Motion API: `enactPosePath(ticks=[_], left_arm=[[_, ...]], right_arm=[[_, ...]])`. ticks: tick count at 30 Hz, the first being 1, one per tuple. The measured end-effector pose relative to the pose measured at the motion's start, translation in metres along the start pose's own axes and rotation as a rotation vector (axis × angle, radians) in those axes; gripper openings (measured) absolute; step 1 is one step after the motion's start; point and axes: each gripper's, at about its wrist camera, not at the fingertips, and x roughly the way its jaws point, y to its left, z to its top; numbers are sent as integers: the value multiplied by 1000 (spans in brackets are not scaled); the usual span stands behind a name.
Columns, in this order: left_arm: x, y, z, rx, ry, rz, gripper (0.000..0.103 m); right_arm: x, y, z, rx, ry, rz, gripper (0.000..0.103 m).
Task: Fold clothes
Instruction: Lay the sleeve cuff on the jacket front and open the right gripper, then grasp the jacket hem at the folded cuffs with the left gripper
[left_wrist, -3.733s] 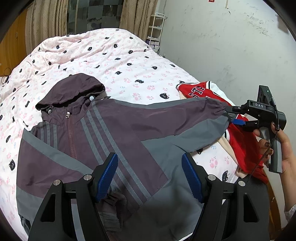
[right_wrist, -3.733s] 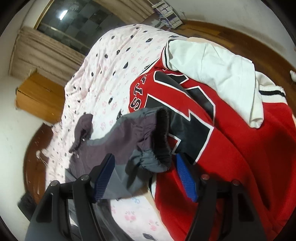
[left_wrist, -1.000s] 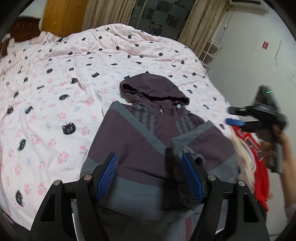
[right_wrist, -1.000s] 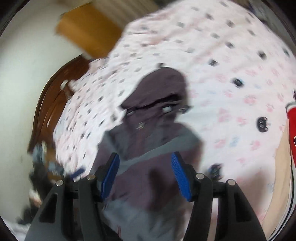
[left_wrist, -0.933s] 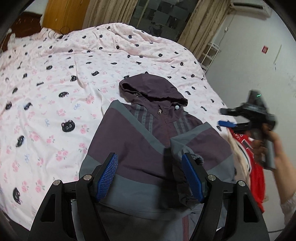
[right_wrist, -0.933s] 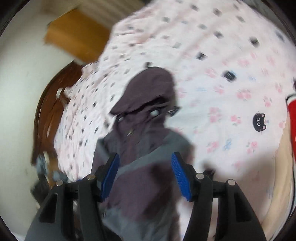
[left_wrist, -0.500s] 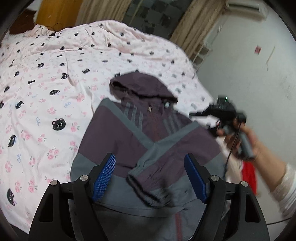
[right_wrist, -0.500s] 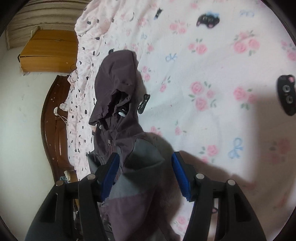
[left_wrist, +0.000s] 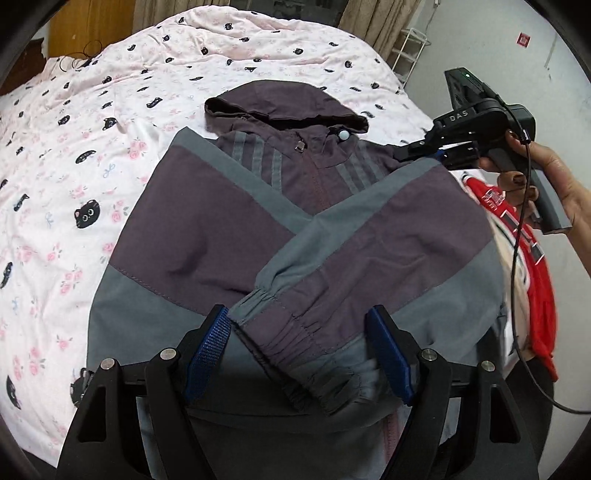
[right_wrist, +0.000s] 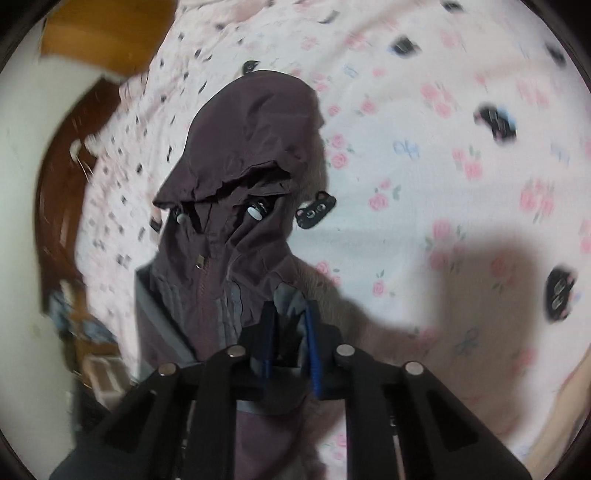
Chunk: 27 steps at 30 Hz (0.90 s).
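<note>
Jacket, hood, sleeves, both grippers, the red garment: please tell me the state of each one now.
jacket: flat on the bed, front up, zipped.
hood: spread flat, unfolded.
sleeves: both folded across the chest.
left gripper: open, over the right sleeve's cuff.
right gripper: shut on the jacket's shoulder.
red garment: crumpled beside the jacket.

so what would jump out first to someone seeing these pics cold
Probably the purple and grey hooded jacket, spread front-up on the pink cat-print bedspread with both sleeves folded across its chest. Next, the right gripper, its jaws shut on the jacket's shoulder edge, while the left gripper hangs open over a sleeve cuff. A red garment lies at the bed's right edge.
</note>
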Motion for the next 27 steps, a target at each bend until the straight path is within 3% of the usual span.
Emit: enactPosePath(ticks=[1,2,7,15,19,23,27], left_arm=[[-1,1,0,-5,-3,-12,43],[-2,1,0,-7,-2,-13,29],[-6,5,-3,-5,-5,-19,14],[-28,8,-12,5,-46,49,11],[-27,7,-21,32,-35,112,11],[-22,9,-25,0,-31,128,12],[-23,6,-26,9,-43,129,12]], right_arm=[[-3,6,1,-26,-4,-28,13],[-5,11,1,-52,-8,-56,13],[-14,43,-1,-207,-25,-232,12],[3,67,-2,-293,-47,-479,13],[11,70,-1,-296,-64,-512,17],[-6,64,2,-239,-158,-510,34],[-22,58,5,-182,-251,-508,35]])
